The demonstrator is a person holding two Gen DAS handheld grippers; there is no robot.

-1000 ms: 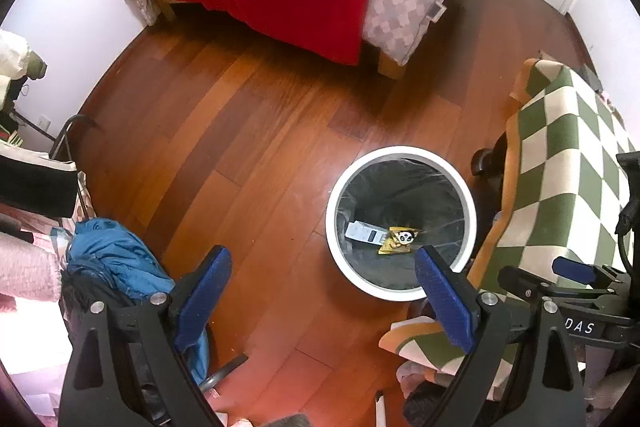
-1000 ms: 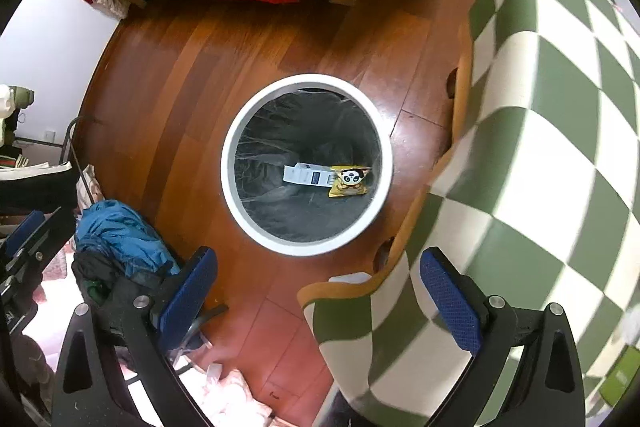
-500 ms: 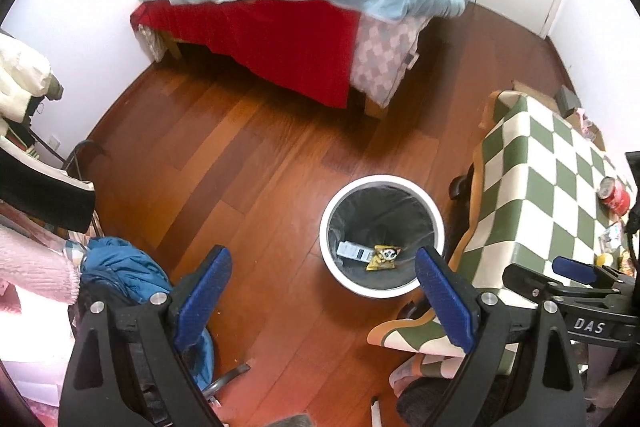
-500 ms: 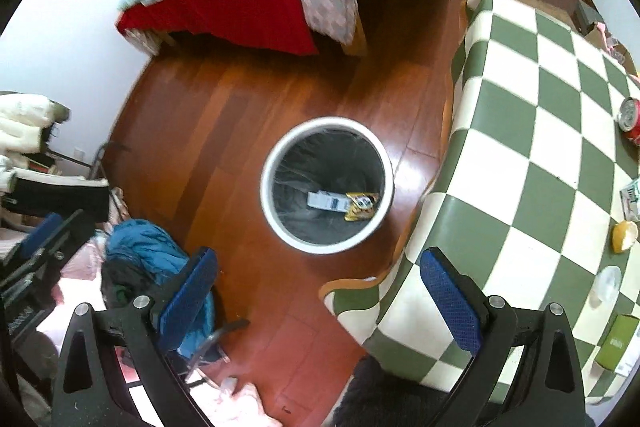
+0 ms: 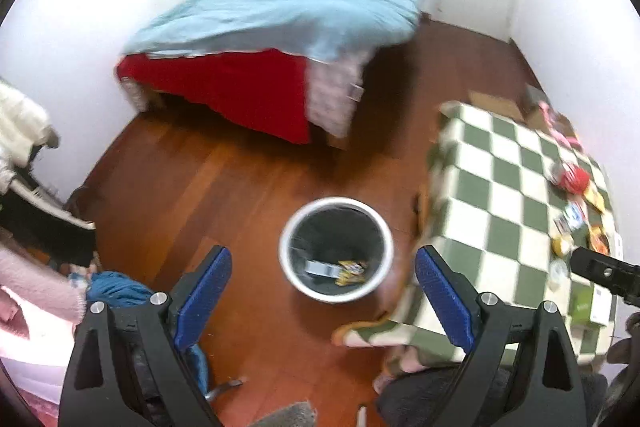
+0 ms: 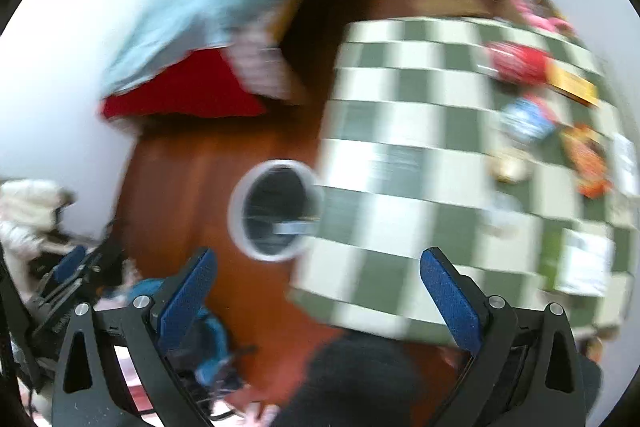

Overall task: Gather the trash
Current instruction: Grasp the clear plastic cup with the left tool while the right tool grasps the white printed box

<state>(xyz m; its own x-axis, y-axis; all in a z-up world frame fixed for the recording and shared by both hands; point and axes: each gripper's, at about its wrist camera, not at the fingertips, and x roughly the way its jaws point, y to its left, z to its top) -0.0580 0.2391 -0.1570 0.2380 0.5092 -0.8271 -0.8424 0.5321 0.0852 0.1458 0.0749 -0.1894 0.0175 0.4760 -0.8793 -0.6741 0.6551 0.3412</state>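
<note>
- The bed (image 5: 280,39), under a light blue cover with a red skirt, is set against the far wall, well apart from the work and no part of it.
- The tabletop (image 5: 504,195) is draped in a green and white check cloth, and the uncollected trash is gathered along its far right edge: a red can (image 5: 574,179), small wrappers (image 6: 588,163) and a green carton (image 5: 580,303).
- The bin (image 5: 336,249), lined in black, is stood on the floor just beside the tabletop's left edge, presumably so that trash can be dropped in with a short carry; a white packet (image 5: 320,269) and a yellow wrapper (image 5: 350,269) are already lying at its bottom.
- The left tool (image 5: 320,291) is held high above the bin with its jaws spread wide and nothing between them.
- The right tool (image 6: 316,299) is likewise held spread and empty, over the tabletop's near edge; the view is blurred, so the smaller items cannot be told apart.
</note>
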